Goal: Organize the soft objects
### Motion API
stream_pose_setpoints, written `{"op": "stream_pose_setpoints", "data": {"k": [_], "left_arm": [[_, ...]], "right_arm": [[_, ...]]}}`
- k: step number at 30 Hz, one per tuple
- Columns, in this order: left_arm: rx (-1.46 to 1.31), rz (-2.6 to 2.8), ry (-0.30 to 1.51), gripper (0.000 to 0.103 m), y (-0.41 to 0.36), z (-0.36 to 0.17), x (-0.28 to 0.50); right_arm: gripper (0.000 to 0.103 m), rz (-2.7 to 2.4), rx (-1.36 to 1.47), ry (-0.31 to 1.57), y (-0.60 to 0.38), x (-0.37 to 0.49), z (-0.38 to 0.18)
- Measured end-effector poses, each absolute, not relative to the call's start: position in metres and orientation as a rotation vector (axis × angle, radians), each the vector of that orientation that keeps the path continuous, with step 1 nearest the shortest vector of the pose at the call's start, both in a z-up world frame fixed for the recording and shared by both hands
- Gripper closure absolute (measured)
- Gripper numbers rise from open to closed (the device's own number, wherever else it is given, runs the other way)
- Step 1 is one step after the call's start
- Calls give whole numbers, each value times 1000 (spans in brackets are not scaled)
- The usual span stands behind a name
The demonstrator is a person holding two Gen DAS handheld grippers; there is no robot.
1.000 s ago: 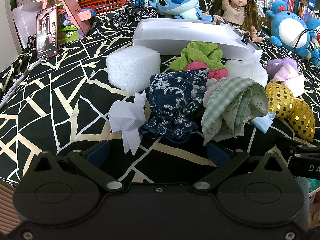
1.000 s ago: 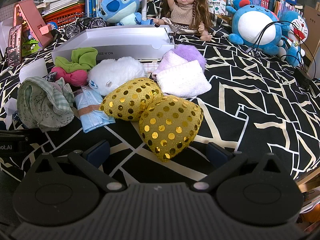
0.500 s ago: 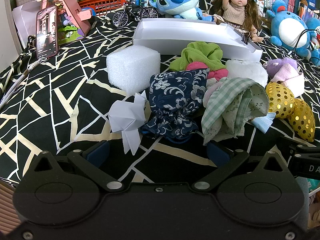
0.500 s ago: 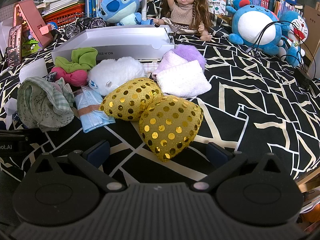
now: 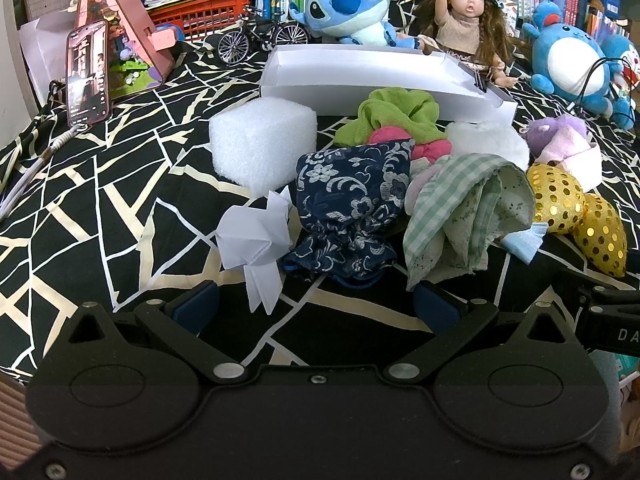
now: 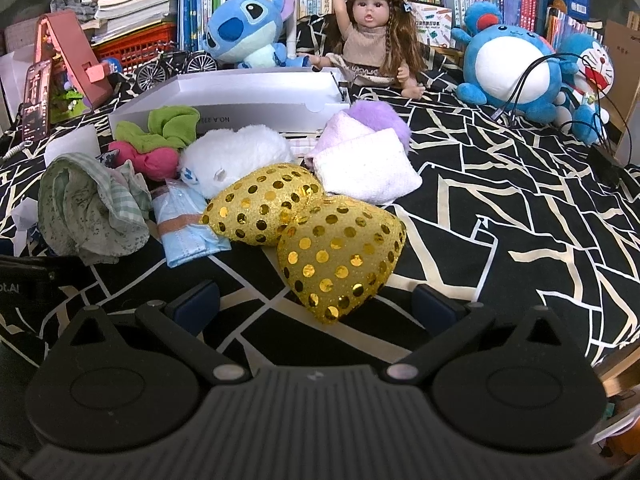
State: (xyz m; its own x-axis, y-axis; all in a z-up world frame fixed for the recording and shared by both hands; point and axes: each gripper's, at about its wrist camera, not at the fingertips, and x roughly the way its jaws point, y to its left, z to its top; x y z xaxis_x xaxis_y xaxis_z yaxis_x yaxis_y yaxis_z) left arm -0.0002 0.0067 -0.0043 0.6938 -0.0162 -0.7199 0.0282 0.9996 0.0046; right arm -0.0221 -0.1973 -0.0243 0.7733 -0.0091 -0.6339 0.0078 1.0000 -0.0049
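Left gripper point(image 5: 316, 306): fingers spread wide, nothing between them, low over the patterned bedspread point(image 5: 100, 208). Right gripper point(image 6: 316, 306): likewise spread and empty.

Nearest to left gripper: navy floral pouch point(image 5: 352, 204), with a white folded paper piece point(image 5: 256, 236) touching its left side and a green checked cloth point(image 5: 468, 212) against its right. Risk: closing on the pouch could catch the paper or drag the cloth along, since all three crowd together.

Nearest to right gripper: gold sequined cushion point(image 6: 340, 252), resting against a second gold one point(image 6: 260, 208). Risk: the sequined surface looks slick and rounded; a shallow pinch may slip off.

Further back, the pile (white fluffy toy point(image 6: 240, 152), green cloth point(image 5: 396, 112)) lies just before the white box point(image 5: 384, 76), the likely destination. Box wall could snag a low carry.

View differences: left wrist shows the foam cube point(image 5: 264, 144) and pouch fully; right wrist shows only slivers of them, but shows the folded white towel point(image 6: 364, 168) and the blue packet point(image 6: 188, 220) clearly.
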Motion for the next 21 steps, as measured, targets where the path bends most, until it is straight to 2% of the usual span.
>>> {"op": "stream_pose_setpoints", "data": {"k": [8, 14, 21], "left_arm": [[16, -36, 798, 0, 7, -4, -2], [-1, -57, 801, 9, 10, 3, -5], [-39, -94, 751, 16, 17, 20, -13]], "right_arm": [[0, 4, 7, 673, -200, -22, -24], [2, 35, 70, 617, -208, -28, -15], [9, 46, 75, 532, -212, -33, 0]]}}
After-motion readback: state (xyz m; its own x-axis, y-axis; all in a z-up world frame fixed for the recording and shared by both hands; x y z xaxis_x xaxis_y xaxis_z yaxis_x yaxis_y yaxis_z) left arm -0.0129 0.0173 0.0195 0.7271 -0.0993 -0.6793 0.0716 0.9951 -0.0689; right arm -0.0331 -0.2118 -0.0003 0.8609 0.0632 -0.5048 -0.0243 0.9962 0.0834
